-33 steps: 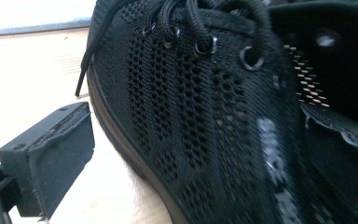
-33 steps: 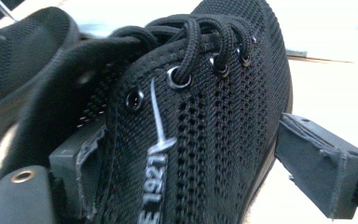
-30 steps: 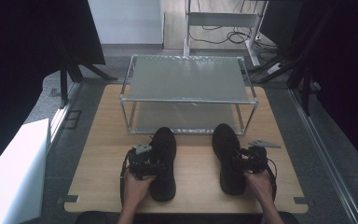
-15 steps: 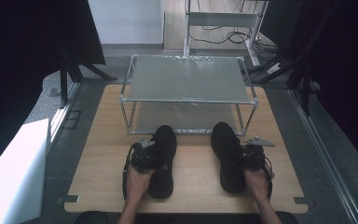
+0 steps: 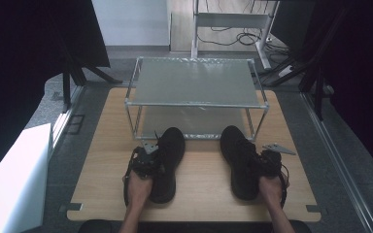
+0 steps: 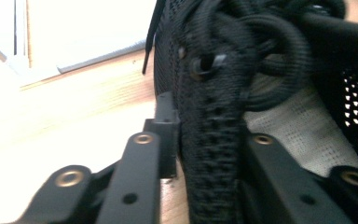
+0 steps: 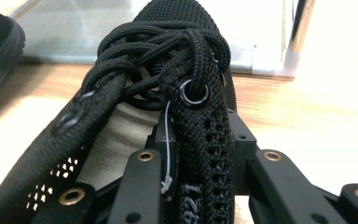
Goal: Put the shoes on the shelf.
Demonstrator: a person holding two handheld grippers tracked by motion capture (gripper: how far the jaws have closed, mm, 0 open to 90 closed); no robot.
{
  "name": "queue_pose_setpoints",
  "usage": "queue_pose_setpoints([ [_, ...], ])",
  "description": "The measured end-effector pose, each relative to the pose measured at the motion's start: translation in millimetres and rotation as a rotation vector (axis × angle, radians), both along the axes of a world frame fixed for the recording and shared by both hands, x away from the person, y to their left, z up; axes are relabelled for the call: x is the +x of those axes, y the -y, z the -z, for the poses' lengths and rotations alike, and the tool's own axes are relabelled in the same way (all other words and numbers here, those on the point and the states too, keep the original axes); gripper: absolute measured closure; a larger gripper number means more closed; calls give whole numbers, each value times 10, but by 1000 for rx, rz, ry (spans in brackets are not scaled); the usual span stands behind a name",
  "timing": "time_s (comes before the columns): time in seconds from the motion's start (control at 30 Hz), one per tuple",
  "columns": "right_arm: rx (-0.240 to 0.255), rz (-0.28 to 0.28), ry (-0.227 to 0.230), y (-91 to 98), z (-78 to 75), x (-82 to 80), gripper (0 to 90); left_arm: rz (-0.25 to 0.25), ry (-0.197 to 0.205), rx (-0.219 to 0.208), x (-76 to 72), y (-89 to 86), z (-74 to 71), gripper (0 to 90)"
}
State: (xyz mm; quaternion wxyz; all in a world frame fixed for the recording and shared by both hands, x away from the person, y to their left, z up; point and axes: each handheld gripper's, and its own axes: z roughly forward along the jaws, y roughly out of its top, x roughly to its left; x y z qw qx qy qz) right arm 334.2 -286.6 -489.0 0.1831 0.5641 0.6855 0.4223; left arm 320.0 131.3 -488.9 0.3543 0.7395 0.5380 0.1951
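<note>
High view: we have two black shoes on the wooden table (image 5: 102, 145), toes toward the metal rack (image 5: 194, 82) at 12 o'clock. Left gripper (image 5: 148, 162) pinches the collar wall of the left shoe (image 5: 167, 160); its jaws have just been closing, one inside, one outside the mesh, as the left gripper view shows. Right gripper (image 5: 267, 162) has likewise just closed on the right shoe (image 5: 240, 160), clamping the eyelet side.

Step in hand, as we judge it: secure both grips, then lift the pair, likely to the rack. Do it well by keeping the pinch deep on the firm collar, not the laces, and lifting level so the toes don't droop.

In the way: rack's front rail and legs at 12 o'clock, close to the toes; loose lace ends could snag. White box (image 5: 14, 179) at 9 o'clock, well apart.
</note>
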Motion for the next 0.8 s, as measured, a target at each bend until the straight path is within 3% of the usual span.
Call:
queue_pose_setpoints([
  [0.07, 60, -11, -18, 42, 4, -2, 741, -9, -4, -82, 0, -112, 27, 796],
  [0.13, 79, -10, -23, 48, 7, -4, 742, -4, -16, -160, 6, -203, 52, 798],
  [0.2, 128, -10, -39, 75, 12, -10, 743, 0, -23, -218, 7, -253, 66, 802],
  [0.33, 266, -15, -63, 136, 5, -24, 744, 13, -10, -244, -15, -256, 41, 802],
  [0.5, 390, -51, -65, 121, -64, -70, 743, 25, -1, -286, -40, -221, -3, 803],
  [0.67, 462, -81, -66, 68, -114, -96, 742, 49, 10, -383, -71, -193, -66, 803],
  [0.8, 521, -106, -60, 21, -199, -118, 741, 59, 35, -403, -108, -140, -168, 802],
])
